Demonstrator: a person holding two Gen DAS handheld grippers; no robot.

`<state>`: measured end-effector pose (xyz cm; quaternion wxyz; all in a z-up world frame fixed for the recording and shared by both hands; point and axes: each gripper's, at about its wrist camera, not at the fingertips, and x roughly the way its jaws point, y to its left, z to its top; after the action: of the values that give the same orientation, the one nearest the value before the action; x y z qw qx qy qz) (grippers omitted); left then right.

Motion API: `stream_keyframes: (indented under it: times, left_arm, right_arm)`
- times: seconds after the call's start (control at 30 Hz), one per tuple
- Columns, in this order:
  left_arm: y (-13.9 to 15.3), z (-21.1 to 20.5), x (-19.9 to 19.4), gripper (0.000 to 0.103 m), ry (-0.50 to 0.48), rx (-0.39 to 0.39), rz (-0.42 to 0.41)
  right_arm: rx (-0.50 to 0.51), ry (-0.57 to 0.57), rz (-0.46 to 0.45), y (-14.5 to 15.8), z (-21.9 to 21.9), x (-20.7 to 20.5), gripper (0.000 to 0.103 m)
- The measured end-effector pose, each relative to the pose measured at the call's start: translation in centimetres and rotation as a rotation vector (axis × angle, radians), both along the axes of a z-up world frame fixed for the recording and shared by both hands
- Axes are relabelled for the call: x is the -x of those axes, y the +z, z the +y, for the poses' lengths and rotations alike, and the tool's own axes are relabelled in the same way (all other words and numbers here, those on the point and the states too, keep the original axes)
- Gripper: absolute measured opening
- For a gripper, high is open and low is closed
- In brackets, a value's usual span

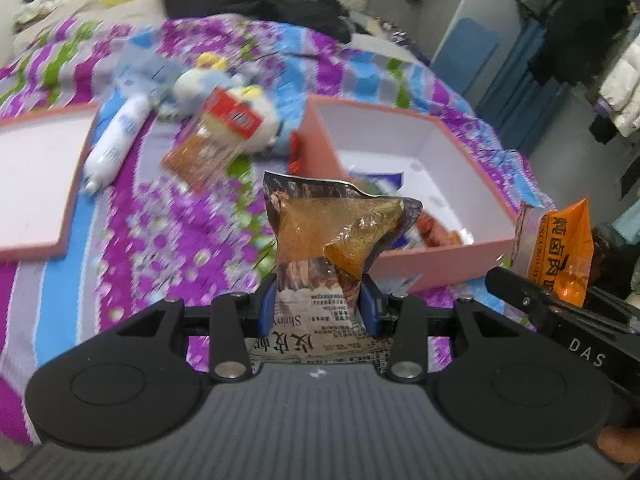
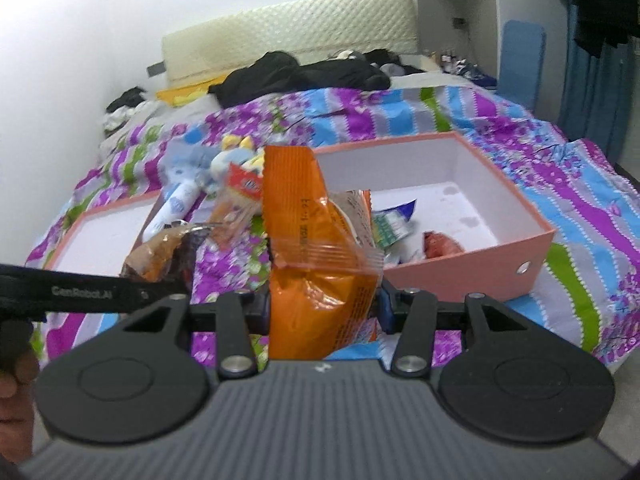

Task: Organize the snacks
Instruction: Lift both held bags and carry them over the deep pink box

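Left tongs (image 1: 318,304) clamped on brown pouch (image 1: 340,232), right tongs (image 2: 324,308) on orange packet (image 2: 316,240); both raised above bed (image 2: 580,200), box (image 2: 472,268) at one o'clock, likely for dropping in.

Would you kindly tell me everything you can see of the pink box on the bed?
The pink box is a lidless rectangular carton, seemingly cardboard, salmon pink outside and white inside, with a small metal eyelet in one end wall. It sits upright on the patterned bedspread. Its floor shows faint stains and holds a few snack packets at the near end; the rest is bare. Neither gripper touches it.
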<state>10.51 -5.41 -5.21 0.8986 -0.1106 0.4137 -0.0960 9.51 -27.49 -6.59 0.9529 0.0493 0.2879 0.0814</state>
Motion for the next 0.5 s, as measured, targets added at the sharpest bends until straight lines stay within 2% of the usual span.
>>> stream_keyframes:
  times: [0.23, 0.5]
  left_arm:
    - [1.8, -3.0, -4.8, 0.047, -0.052, 0.001, -0.034]
    - [2.0, -6.8, -10.8, 0.047, -0.093, 0.012, -0.039]
  right_arm:
    - [0.002, -0.041, -0.029, 1.1, -2.5, -2.6, 0.049]
    - [-0.023, -0.102, -0.012, 0.1, -6.3, -6.3, 0.049]
